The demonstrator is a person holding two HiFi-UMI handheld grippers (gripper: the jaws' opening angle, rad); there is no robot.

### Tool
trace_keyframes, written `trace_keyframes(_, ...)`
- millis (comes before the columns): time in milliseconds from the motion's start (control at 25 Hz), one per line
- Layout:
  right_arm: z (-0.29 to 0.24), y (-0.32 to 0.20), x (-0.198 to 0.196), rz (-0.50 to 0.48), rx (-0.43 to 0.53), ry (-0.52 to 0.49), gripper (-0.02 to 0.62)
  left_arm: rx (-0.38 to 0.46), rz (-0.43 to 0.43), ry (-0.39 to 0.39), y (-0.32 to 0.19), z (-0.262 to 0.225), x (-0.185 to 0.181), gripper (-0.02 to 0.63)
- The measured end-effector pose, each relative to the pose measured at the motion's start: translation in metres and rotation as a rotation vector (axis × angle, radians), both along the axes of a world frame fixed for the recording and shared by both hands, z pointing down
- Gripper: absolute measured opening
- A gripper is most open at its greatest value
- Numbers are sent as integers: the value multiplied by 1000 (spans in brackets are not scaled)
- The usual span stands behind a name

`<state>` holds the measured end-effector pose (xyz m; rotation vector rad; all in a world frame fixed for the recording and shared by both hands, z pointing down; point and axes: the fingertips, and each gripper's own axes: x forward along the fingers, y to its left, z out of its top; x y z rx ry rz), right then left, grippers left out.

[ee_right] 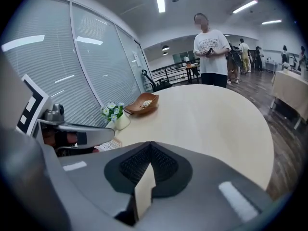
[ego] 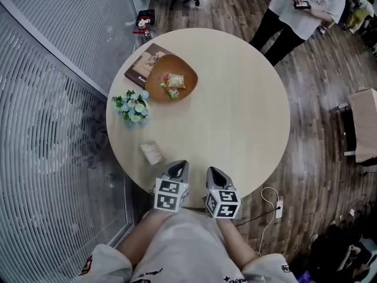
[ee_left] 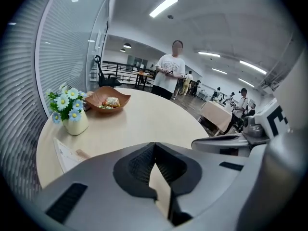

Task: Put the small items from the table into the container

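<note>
1. Several small items (ego: 172, 84) lay together in the brown wooden container (ego: 185, 69), at the far left part of the round counter (ego: 235, 117).
2. The container rested partly on a book (ego: 141, 65), and a small vase of flowers (ego: 134, 107) stood near it, toward the near edge.
3. A paper card (ego: 153, 152) lay flat near the counter's near edge, just beside the left gripper (ego: 178, 167).
4. Both grippers sat side by side over the near edge, well apart from the container. The left gripper's jaws were closed on nothing, and the right gripper (ego: 213, 172) was likewise closed and empty.
5. A person (ego: 303, 5) stood beyond the counter's far side.
</note>
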<state>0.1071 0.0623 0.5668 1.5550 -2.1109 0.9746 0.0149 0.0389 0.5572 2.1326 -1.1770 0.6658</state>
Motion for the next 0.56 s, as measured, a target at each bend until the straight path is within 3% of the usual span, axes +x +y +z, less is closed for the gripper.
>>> trace_keyframes(560,-7,-22,5,-13,22,38,2,17,-16,-2,-6,-3,-1,6)
